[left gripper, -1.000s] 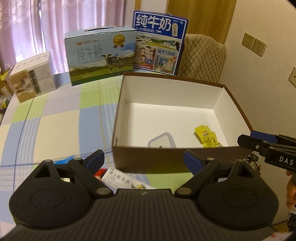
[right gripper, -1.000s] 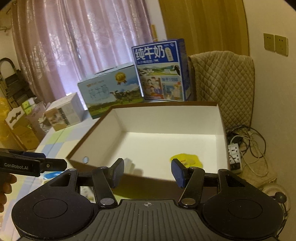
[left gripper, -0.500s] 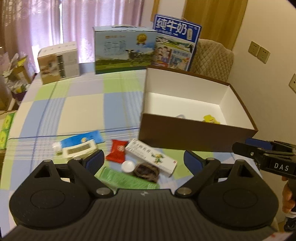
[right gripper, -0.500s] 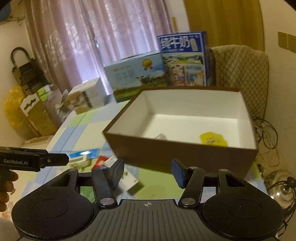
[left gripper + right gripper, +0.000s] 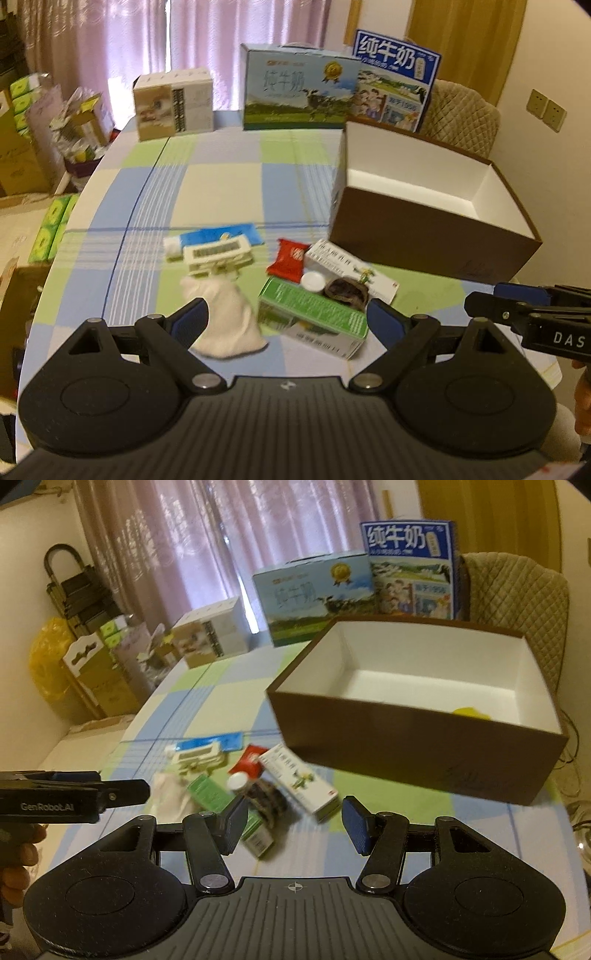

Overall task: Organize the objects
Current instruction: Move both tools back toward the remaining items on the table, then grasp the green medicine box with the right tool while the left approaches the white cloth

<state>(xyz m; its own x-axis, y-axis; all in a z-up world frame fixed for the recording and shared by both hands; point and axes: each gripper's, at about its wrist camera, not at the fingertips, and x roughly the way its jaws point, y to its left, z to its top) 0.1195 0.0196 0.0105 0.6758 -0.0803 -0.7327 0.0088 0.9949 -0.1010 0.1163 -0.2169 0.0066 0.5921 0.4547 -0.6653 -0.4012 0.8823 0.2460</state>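
Note:
A brown box (image 5: 424, 236) with a white inside stands on the right of the checked table; a yellow packet (image 5: 471, 712) lies in it. In front of it lies a pile: a green box (image 5: 314, 317), a white medicine box (image 5: 351, 269), a red packet (image 5: 290, 256), a white-capped dark bottle (image 5: 312, 282), a white cloth pouch (image 5: 225, 321), a blue tube (image 5: 218, 238) and a white barcoded pack (image 5: 218, 254). My left gripper (image 5: 288, 319) hangs open above the pouch and green box. My right gripper (image 5: 295, 823) is open too, empty, over the green box (image 5: 210, 794) and bottle (image 5: 264, 797).
Two milk cartons (image 5: 299, 96) (image 5: 395, 81) and a small beige carton (image 5: 173, 103) stand along the table's far edge. A quilted chair (image 5: 461, 114) is behind the box. Boxes and bags crowd the floor at the left (image 5: 37, 140).
Both grippers have drawn back from the brown box toward the table's near side, so the pile in front of it has come into view. Both stay open and empty.

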